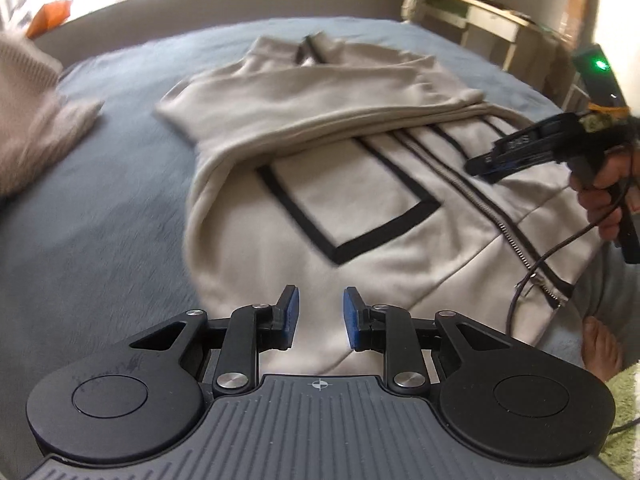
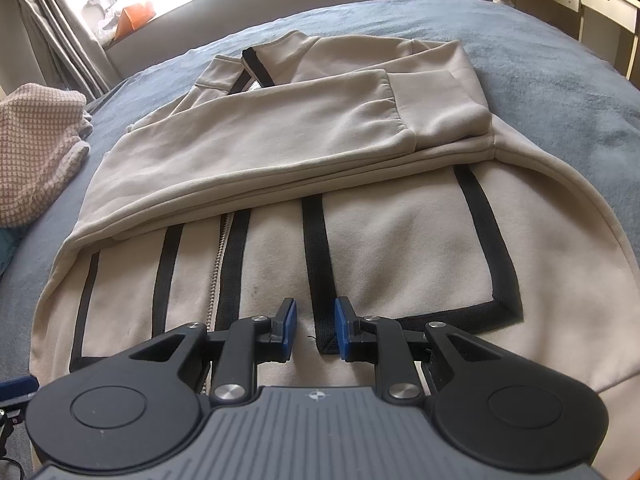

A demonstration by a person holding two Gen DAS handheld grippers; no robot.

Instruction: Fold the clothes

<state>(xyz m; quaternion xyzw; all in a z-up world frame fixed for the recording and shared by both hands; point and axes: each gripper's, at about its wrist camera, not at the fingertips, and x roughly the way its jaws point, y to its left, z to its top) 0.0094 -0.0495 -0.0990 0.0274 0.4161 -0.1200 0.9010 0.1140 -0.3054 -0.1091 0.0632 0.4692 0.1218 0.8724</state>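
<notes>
Sleeves of the beige black-trimmed zip jacket lie folded across it, mid-bed. Bottom half remains unfolded. Both the left hand-held gripper and the right hand-held gripper hover slightly apart, empty.

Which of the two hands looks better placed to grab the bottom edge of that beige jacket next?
Probably the right. Its tongs hang open directly over the jacket by the hem; the left tongs, also open, view it more from the side.

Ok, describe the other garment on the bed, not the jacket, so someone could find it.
Start at the blue bedspread and its beige zip jacket. Beside the jacket lies a crumpled knit garment, the only one with a pink-and-white check weave.
</notes>
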